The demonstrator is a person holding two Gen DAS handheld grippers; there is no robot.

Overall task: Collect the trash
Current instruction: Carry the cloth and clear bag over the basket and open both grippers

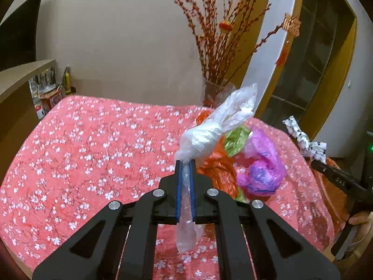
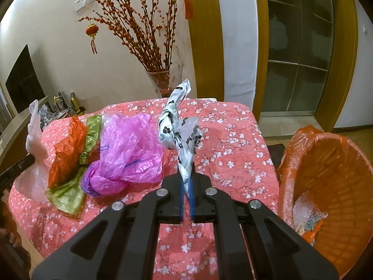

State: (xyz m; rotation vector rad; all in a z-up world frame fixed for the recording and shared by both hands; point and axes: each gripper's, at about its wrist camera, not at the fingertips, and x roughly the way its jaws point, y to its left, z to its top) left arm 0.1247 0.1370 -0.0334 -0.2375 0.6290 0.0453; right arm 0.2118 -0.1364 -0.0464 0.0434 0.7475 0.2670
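Currently both claws are clenched on trash lifted off the table (image 2: 244, 140), left gripper (image 1: 185, 163) pinching a clear bag (image 1: 209, 135), right gripper (image 2: 185, 182) a spotted bag (image 2: 184, 137), presumably bound for the orange basket (image 2: 338, 163).

Five plastic bags show: one clear (image 1: 209, 137), one patterned (image 2: 179, 128), one orange (image 2: 67, 149), one green (image 2: 70, 191), one pink (image 2: 130, 154). There is one basket (image 2: 338, 170), one vase (image 2: 166, 81) and two grippers (image 1: 185, 163) (image 2: 186, 182).

tablecloth (image 2: 235, 144) pink, white blossoms | bag (image 2: 130, 151) magenta | basket (image 2: 338, 175) orange
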